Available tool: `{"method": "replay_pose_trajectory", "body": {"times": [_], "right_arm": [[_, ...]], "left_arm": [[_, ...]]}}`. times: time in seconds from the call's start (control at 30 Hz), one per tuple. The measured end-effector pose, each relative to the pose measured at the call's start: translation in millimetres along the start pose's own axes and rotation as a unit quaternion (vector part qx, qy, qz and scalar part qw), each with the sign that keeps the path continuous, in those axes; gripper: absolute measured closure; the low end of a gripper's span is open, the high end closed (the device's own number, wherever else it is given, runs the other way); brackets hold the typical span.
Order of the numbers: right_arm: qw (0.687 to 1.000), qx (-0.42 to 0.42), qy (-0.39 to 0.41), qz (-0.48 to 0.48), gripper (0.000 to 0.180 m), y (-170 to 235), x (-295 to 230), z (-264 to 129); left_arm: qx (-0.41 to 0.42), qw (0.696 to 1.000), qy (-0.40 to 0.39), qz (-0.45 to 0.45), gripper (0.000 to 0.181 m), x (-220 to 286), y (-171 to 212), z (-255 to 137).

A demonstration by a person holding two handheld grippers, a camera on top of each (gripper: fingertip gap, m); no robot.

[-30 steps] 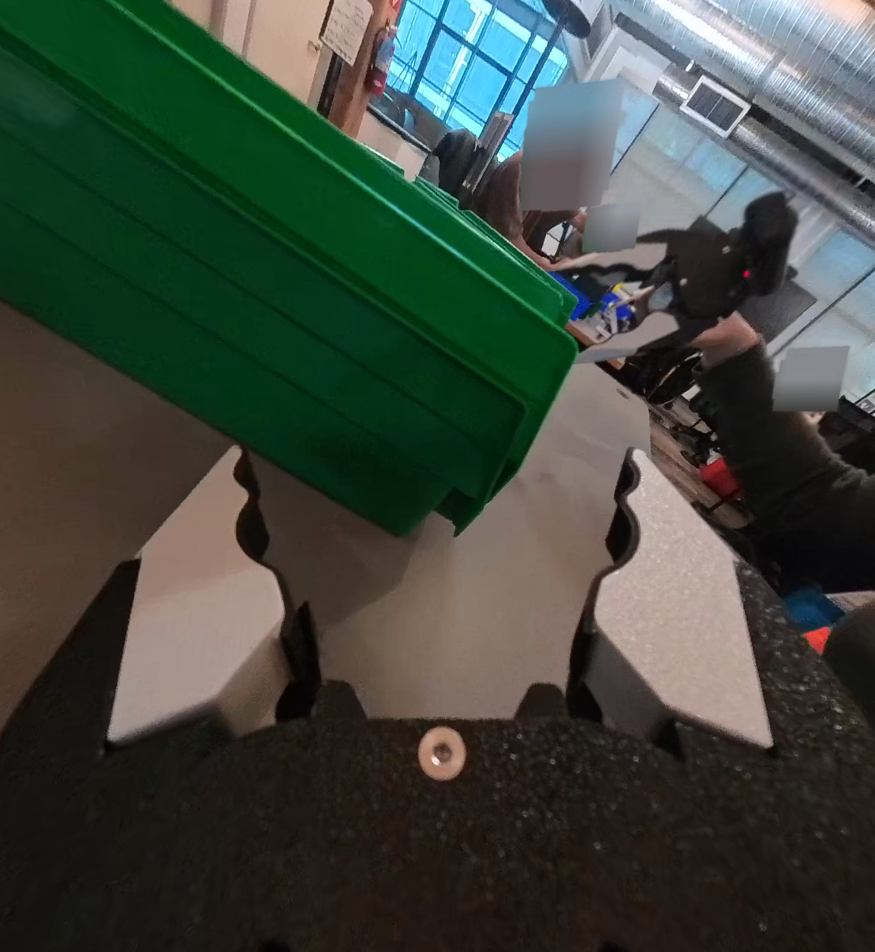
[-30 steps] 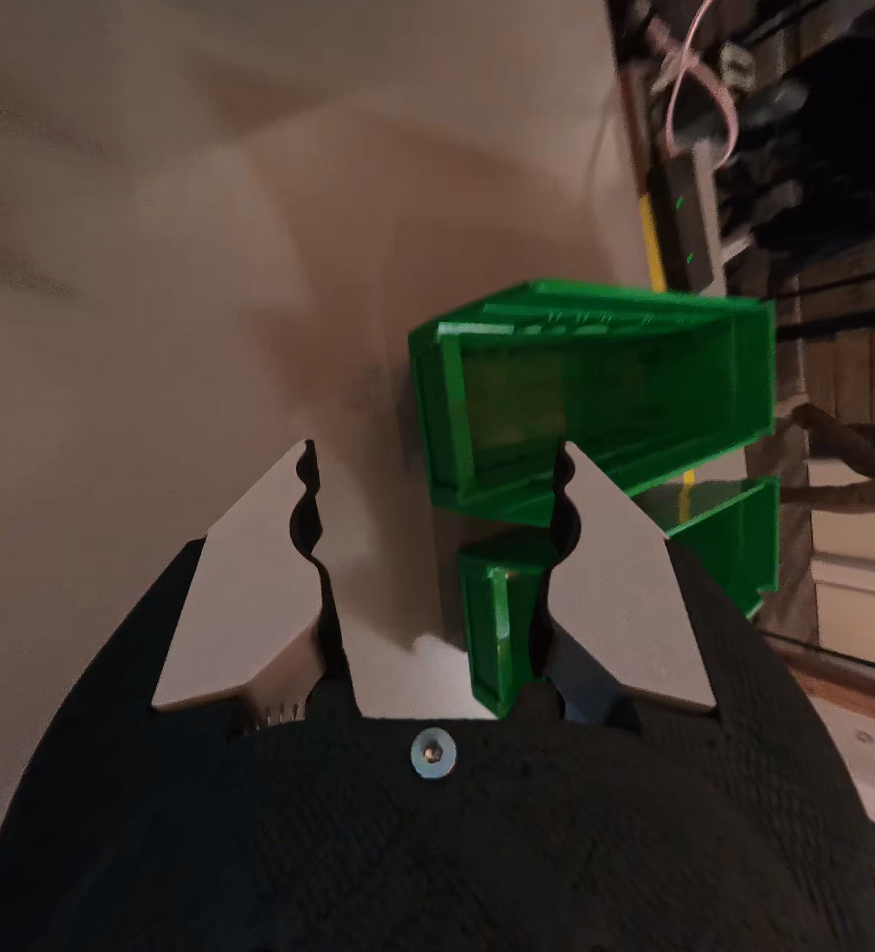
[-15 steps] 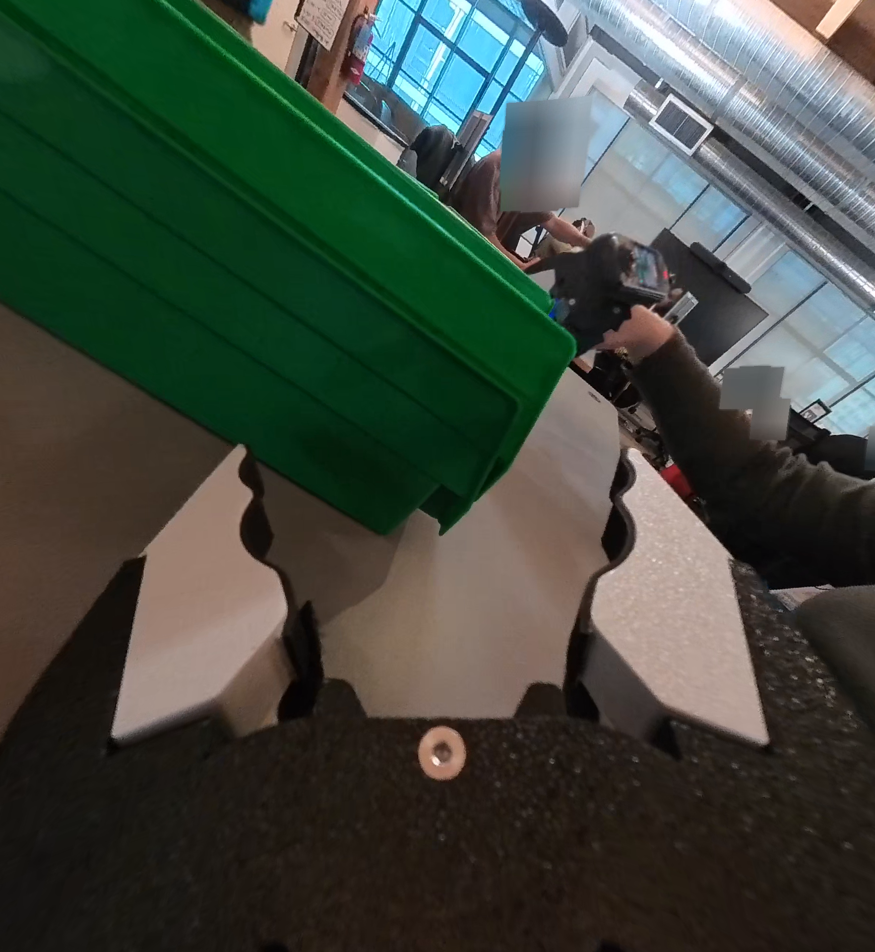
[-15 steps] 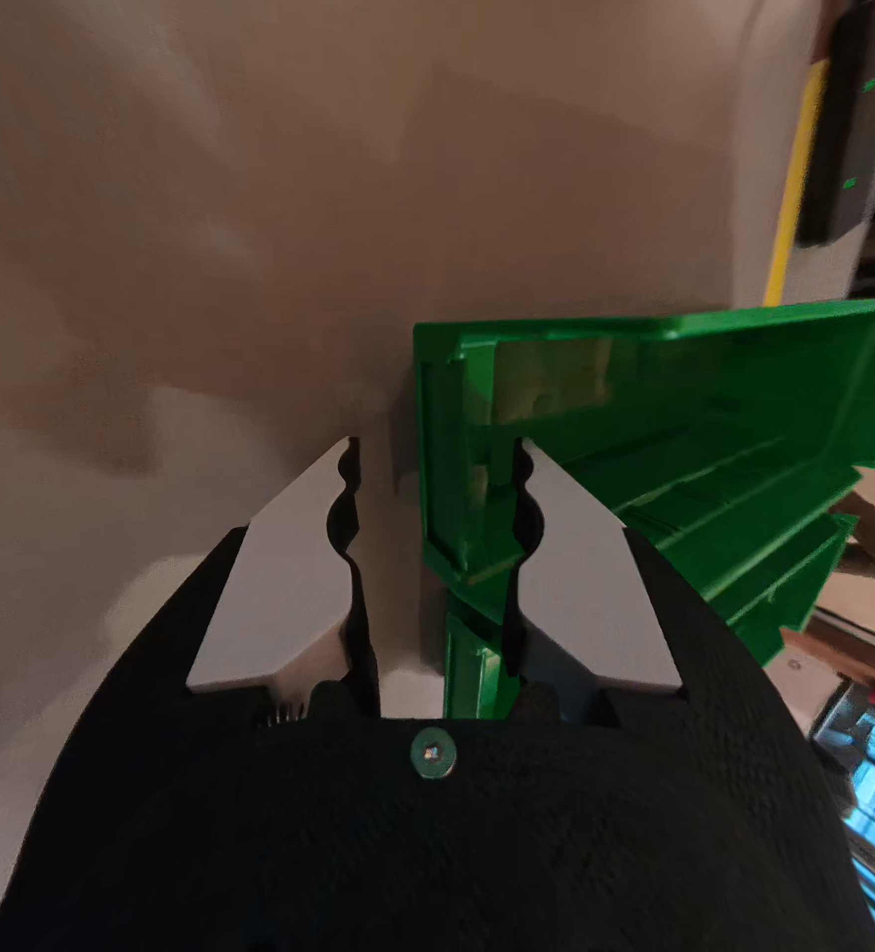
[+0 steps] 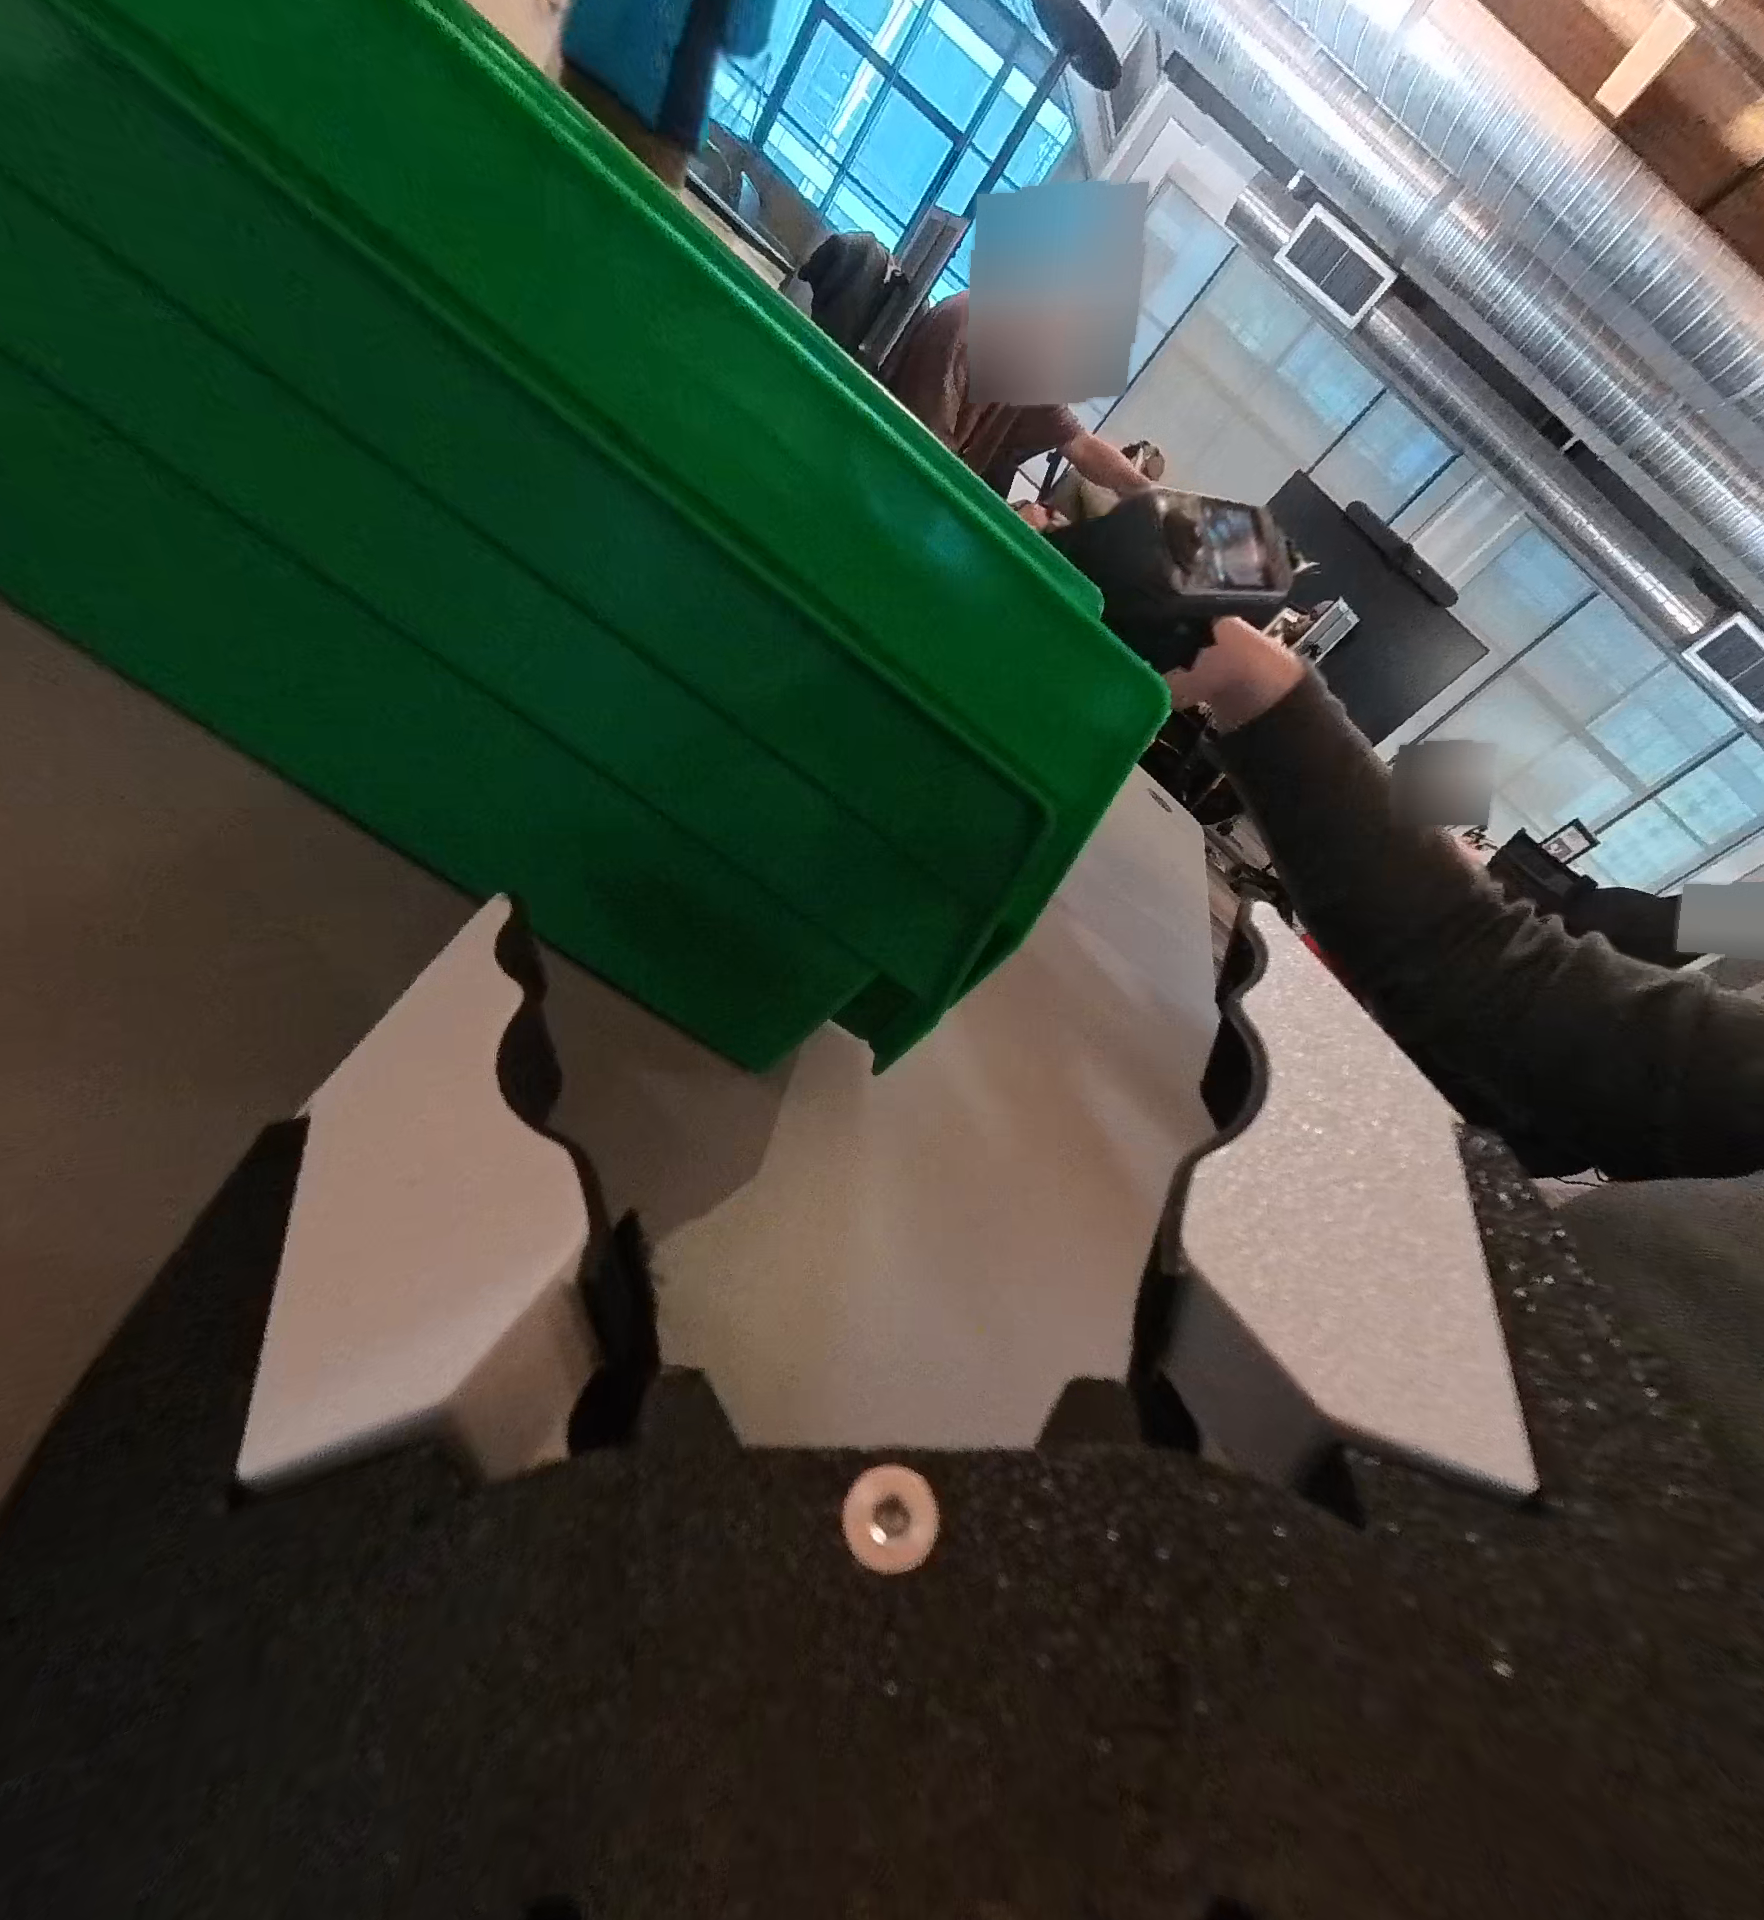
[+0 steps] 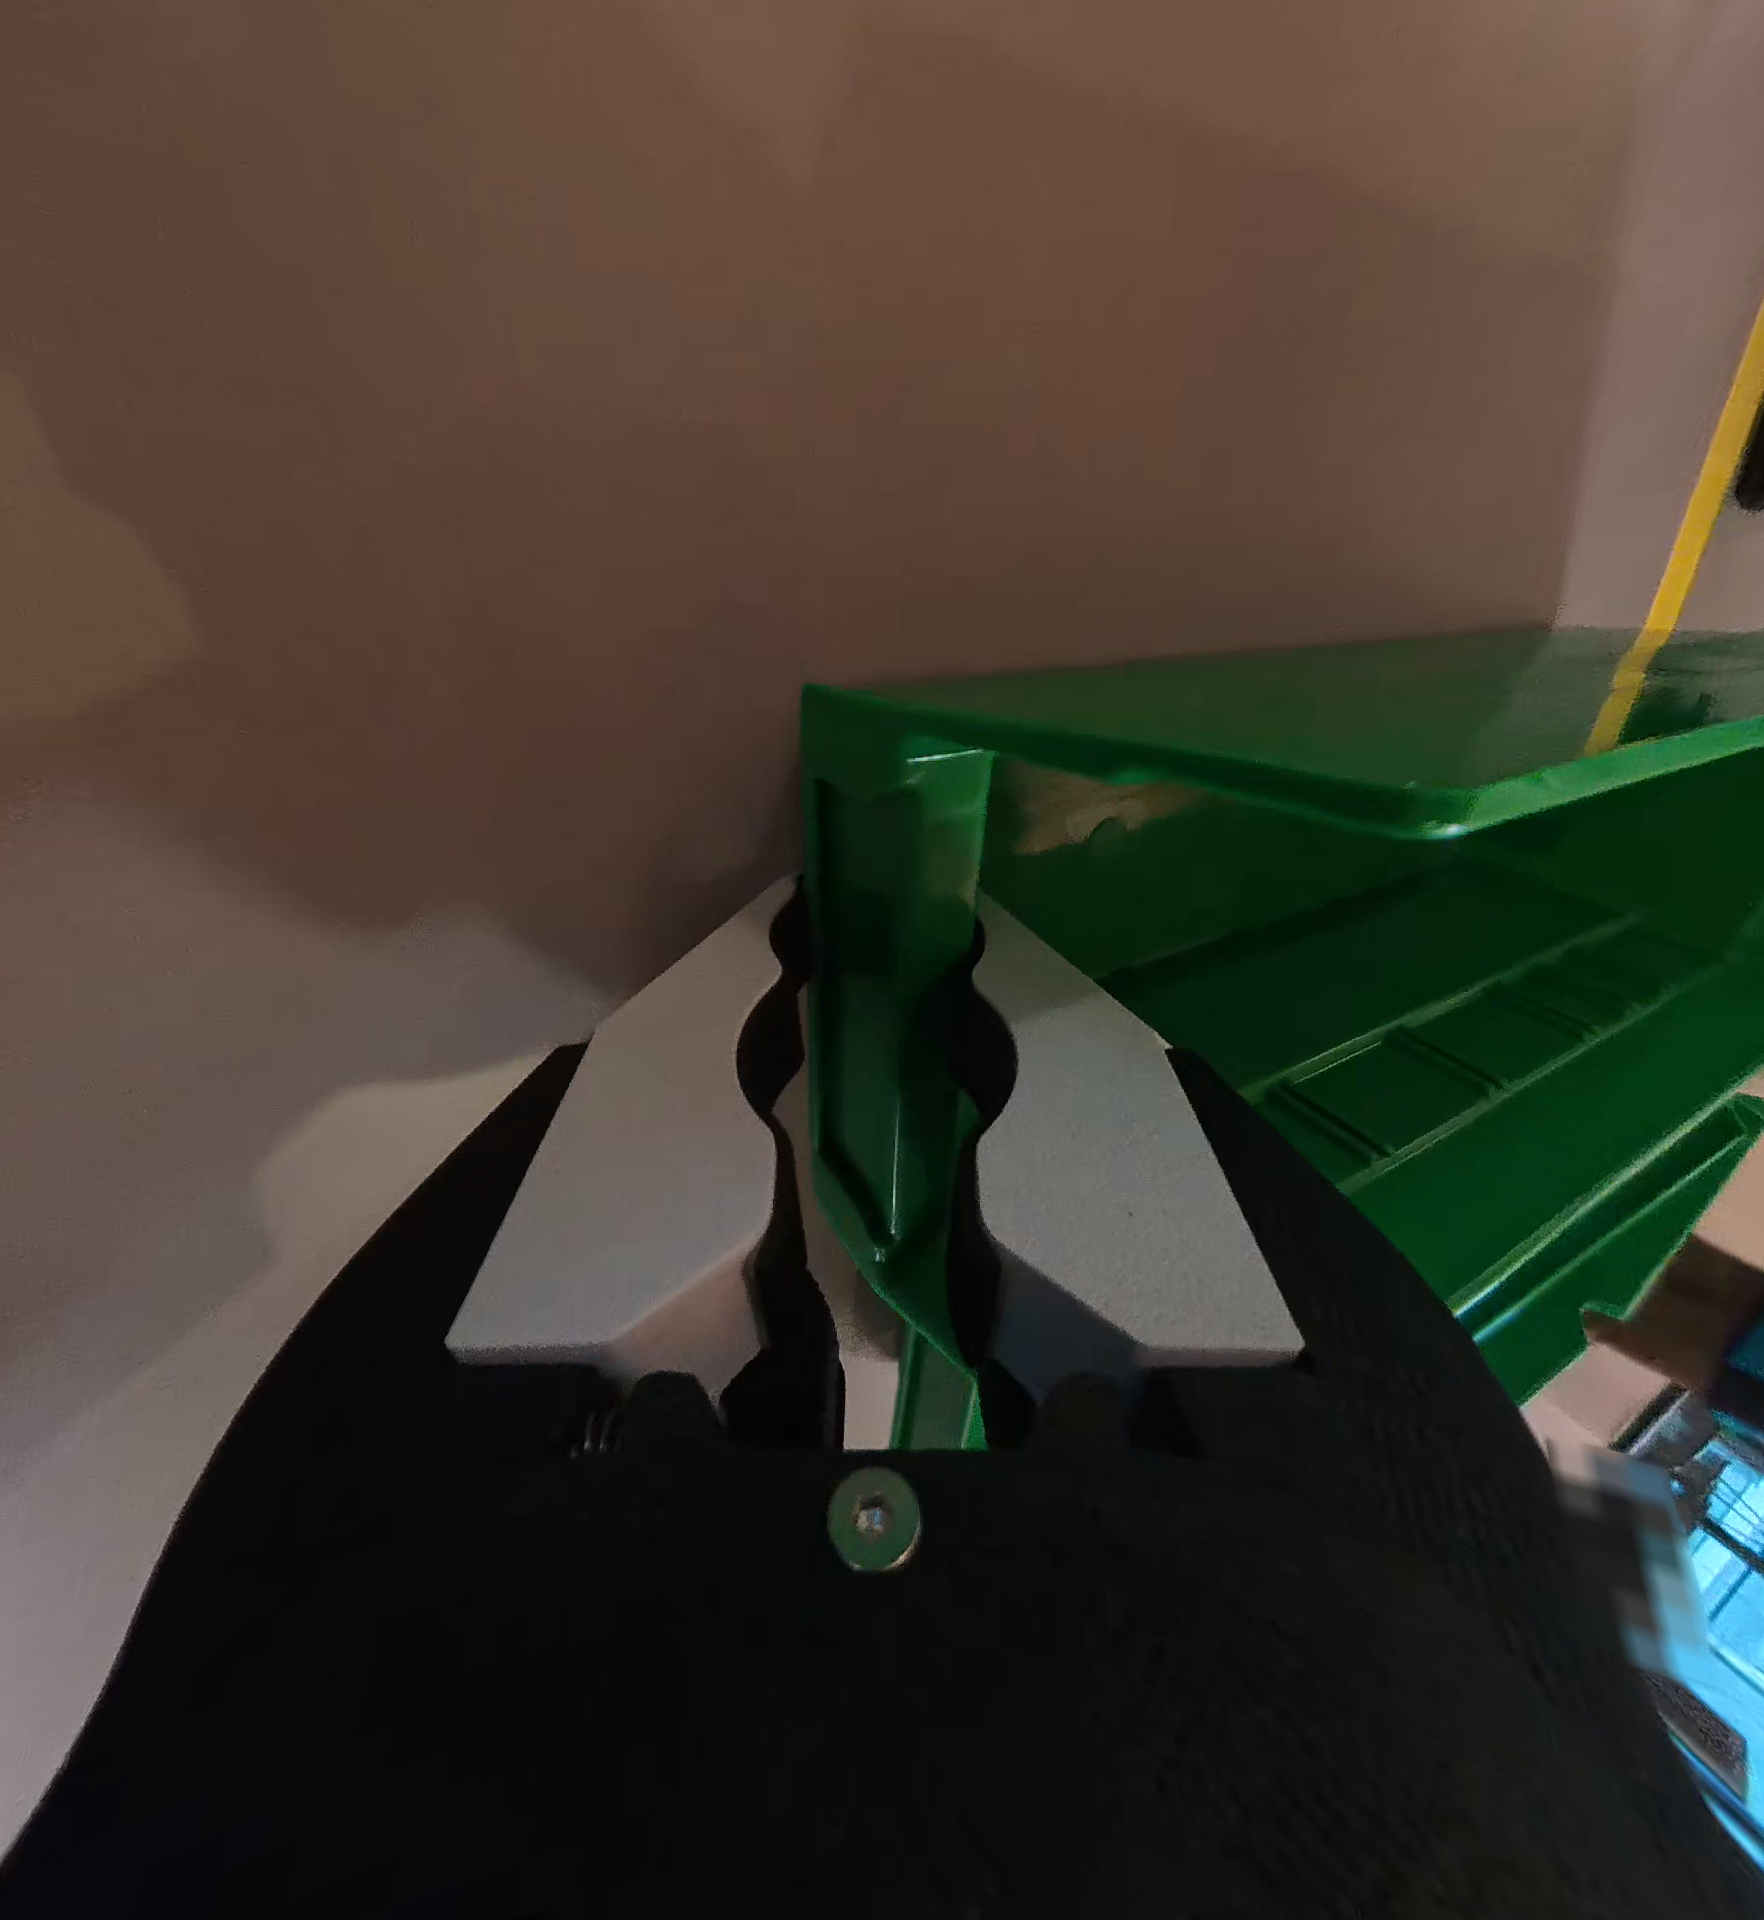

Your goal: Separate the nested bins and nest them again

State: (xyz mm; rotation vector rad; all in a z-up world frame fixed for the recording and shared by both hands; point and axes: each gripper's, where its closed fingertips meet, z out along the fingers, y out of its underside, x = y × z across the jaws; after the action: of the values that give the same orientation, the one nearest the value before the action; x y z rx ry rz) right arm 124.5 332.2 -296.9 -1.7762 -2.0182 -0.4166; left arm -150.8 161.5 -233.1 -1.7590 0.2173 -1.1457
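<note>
The green nested bins (image 5: 442, 499) fill the upper left of the left wrist view, and their near corner hangs between my fingers. My left gripper (image 5: 878, 925) is open and holds nothing, low over the table by that corner. In the right wrist view the green bin (image 6: 1377, 914) lies right of centre, with a second green bin wall (image 6: 1543, 1226) below it. My right gripper (image 6: 883, 914) is shut on the bin's upright end wall (image 6: 888, 1039), one pad on each face. The right gripper (image 5: 1200, 561) also shows beyond the bins in the left wrist view, held by a hand.
The bins rest on a pale table (image 6: 442, 520). A yellow strip (image 6: 1709, 416) runs along the table's far right edge. Seated people and windows (image 5: 857, 135) are behind the table in the left wrist view. A dark sleeve (image 5: 1584, 1018) crosses its right side.
My right gripper moved in on the bin and closed its fingers on the end wall. My left gripper stayed open by the bins' corner; the view shifted only slightly.
</note>
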Motion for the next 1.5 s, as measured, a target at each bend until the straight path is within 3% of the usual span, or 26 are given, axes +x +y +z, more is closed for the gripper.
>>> {"method": "replay_pose_trajectory", "body": {"times": [0.2, 0.37, 0.57, 0.77, 1.07, 1.5], "right_arm": [[0.999, 0.013, 0.035, -0.034, 0.157, -15.6, -4.8, -28.6], [0.995, 0.052, 0.064, -0.051, 0.157, -48.1, -1.1, -79.5], [0.984, 0.112, 0.097, -0.098, 0.157, -103.6, 1.1, -145.8], [0.970, 0.180, 0.068, -0.151, 0.157, -172.7, -13.4, -183.0], [0.961, 0.204, 0.006, -0.187, 0.157, -239.7, -38.0, -185.8], [0.972, 0.124, -0.025, -0.197, 0.157, -255.9, -73.6, -154.7]], "left_arm": [[0.002, 1.000, 0.001, -0.001, 0.056, 0.1, -0.4, -0.2], [0.002, 1.000, 0.002, -0.004, 0.056, 0.1, -0.5, -0.2], [0.001, 1.000, 0.005, -0.006, 0.056, 0.4, -0.2, 0.0], [0.000, 1.000, 0.007, -0.008, 0.056, 0.7, 0.3, 0.1], [0.006, 1.000, 0.010, -0.013, 0.054, 0.9, -1.4, -1.1], [0.011, 1.000, 0.015, -0.019, 0.052, 1.5, -2.6, -2.1]]}}
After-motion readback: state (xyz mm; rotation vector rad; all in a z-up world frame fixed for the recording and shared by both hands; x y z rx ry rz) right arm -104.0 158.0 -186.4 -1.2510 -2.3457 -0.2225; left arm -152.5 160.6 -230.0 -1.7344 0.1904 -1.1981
